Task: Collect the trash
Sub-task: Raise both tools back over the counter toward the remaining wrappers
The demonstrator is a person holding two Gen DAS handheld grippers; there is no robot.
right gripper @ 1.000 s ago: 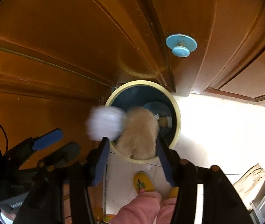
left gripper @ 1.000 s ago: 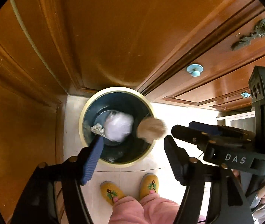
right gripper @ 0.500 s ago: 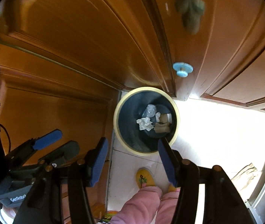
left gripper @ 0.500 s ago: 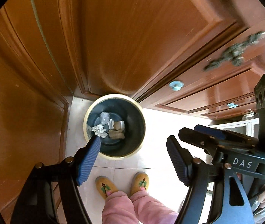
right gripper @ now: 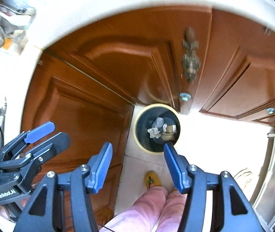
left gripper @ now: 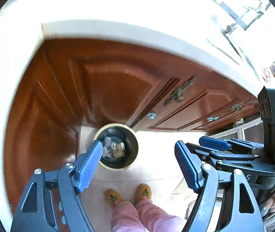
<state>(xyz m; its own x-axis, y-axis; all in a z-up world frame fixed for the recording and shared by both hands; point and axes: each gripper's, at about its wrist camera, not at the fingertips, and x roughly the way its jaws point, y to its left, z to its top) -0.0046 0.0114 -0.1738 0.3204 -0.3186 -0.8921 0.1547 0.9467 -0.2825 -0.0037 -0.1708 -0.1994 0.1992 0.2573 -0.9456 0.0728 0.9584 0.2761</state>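
Reddish wooden cabinet doors (left gripper: pixel 118 89) under a pale countertop (left gripper: pixel 118 31) — bright sunlit tile floor (right gripper: pixel 214 135).

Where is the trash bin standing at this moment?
In both wrist views the trash bin stands on the tiled floor, in the corner where the wooden cabinet doors meet, ahead of the person's yellow slippers.

Your right gripper (right gripper: pixel 137 166) hangs empty, its blue-padded jaws parted, above the round dark bin with a cream rim (right gripper: pixel 137 135) on the pale tiled floor. Crumpled white paper (right gripper: pixel 154 132) and brown cardboard scraps (right gripper: pixel 169 132) lie inside. Your left gripper (right gripper: pixel 46 133) shows at lower left, beside the reddish-brown wooden cabinet doors (right gripper: pixel 91 116).
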